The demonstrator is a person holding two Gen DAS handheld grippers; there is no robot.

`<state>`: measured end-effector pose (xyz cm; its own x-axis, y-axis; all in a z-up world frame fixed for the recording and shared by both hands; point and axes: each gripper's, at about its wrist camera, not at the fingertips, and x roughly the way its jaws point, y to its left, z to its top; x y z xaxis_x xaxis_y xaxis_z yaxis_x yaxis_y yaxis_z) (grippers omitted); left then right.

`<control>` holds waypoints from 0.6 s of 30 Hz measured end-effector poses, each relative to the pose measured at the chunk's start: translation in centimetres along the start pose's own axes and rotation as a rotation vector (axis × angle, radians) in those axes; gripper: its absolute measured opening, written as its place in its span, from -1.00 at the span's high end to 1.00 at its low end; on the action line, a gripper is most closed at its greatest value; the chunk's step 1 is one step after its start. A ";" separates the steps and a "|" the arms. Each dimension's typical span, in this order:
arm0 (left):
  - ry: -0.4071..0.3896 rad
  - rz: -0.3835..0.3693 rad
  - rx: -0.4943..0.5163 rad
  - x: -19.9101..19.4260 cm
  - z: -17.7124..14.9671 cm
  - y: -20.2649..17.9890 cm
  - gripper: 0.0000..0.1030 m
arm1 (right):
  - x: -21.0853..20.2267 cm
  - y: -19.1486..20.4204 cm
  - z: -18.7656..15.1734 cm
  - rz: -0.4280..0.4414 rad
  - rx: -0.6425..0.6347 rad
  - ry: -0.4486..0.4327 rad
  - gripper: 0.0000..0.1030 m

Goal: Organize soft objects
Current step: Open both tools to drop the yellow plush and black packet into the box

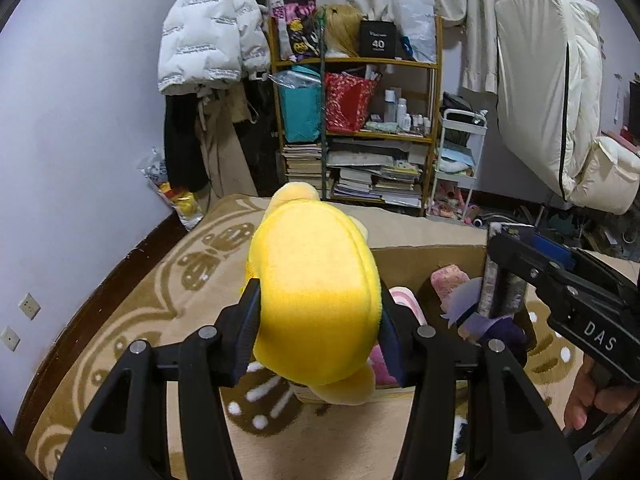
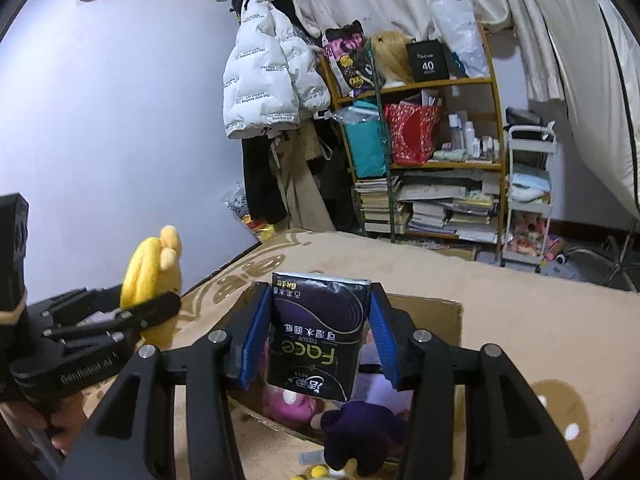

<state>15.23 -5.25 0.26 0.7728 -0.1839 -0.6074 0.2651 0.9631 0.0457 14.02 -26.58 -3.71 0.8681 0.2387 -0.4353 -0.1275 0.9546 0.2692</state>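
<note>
A yellow plush toy (image 1: pixel 316 304) is clamped in the left hand-held gripper (image 1: pixel 320 332). A black tissue pack (image 2: pixel 316 336) is gripped by the right hand-held gripper (image 2: pixel 316 340) above a cardboard box (image 2: pixel 432 320) on the bed (image 2: pixel 520 320).

- The left wrist view is looking forward along its fingers, from close above the cardboard box (image 1: pixel 424 256), facing the bookshelf (image 1: pixel 356 120) beyond it.
- The right wrist view is looking the same way, hovering close over the box (image 2: pixel 432 316).
- Both are sharing the box, the bookshelf and the blanket (image 1: pixel 168 300) beneath the box.
</note>
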 end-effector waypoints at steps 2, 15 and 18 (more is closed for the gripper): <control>0.007 -0.010 0.011 0.5 -0.2 -0.4 -0.01 | 0.4 -0.1 -0.1 0.005 0.006 0.007 0.00; 0.048 -0.007 0.004 2.7 -0.8 -0.7 -0.55 | 1.6 -1.1 -0.3 0.038 0.049 0.027 -0.20; 0.075 0.001 -0.013 3.1 -1.0 -0.3 -0.60 | 1.4 -1.2 -0.3 0.031 0.048 0.032 -0.26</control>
<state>16.95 -5.92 -2.38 0.7277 -0.1686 -0.6648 0.2565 0.9659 0.0358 15.26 -27.34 -4.97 0.8483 0.2747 -0.4527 -0.1305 0.9370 0.3240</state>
